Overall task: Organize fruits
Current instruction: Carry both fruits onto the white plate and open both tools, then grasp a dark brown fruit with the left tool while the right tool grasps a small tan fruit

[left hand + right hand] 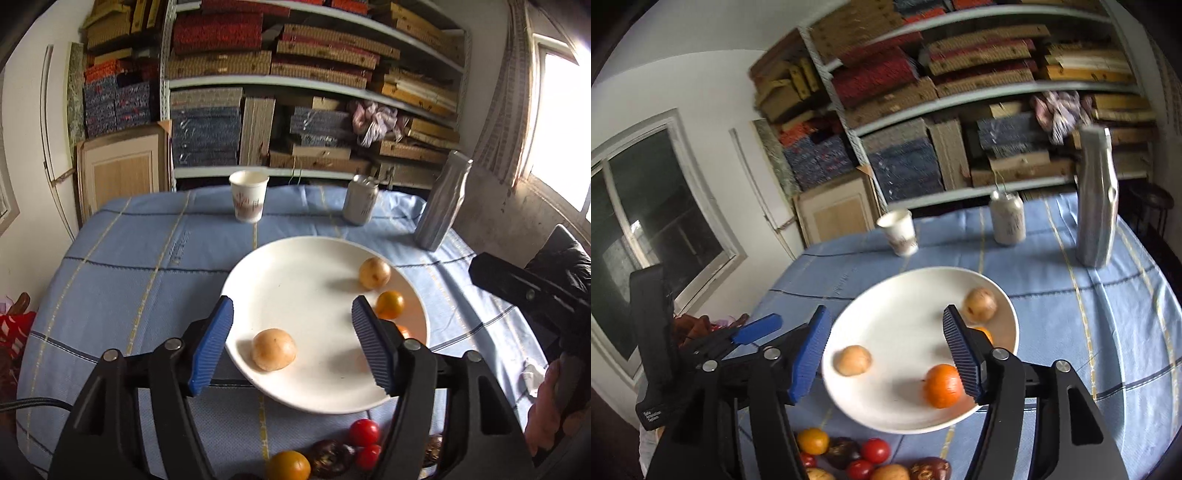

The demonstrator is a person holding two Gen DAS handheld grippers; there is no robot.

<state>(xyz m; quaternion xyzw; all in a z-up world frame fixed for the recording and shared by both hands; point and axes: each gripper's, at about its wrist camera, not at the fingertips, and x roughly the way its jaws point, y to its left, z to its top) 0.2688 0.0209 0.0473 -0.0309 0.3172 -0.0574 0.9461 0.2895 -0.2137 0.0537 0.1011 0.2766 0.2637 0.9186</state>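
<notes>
A white plate (295, 273) (905, 317) lies on the blue tablecloth. It holds a tan fruit at the near left (273, 349) (853, 360), a tan fruit at the far right (374, 273) (979, 304), a small orange fruit (390, 304) and a bigger orange fruit (943, 385). Loose fruits lie in front of the plate: red tomatoes (364, 432) (874, 450), an orange one (288, 466) (812, 440) and dark ones (330, 458) (930, 469). My left gripper (291, 343) is open and empty above the plate's near side. My right gripper (884, 350) is open and empty above the plate.
A paper cup (248, 196) (898, 232), a metal can (360, 199) (1007, 217) and a tall silver bottle (441, 201) (1096, 199) stand at the table's far side. Shelves of boxes (295, 92) stand behind. The right gripper's body (532, 291) shows at the right.
</notes>
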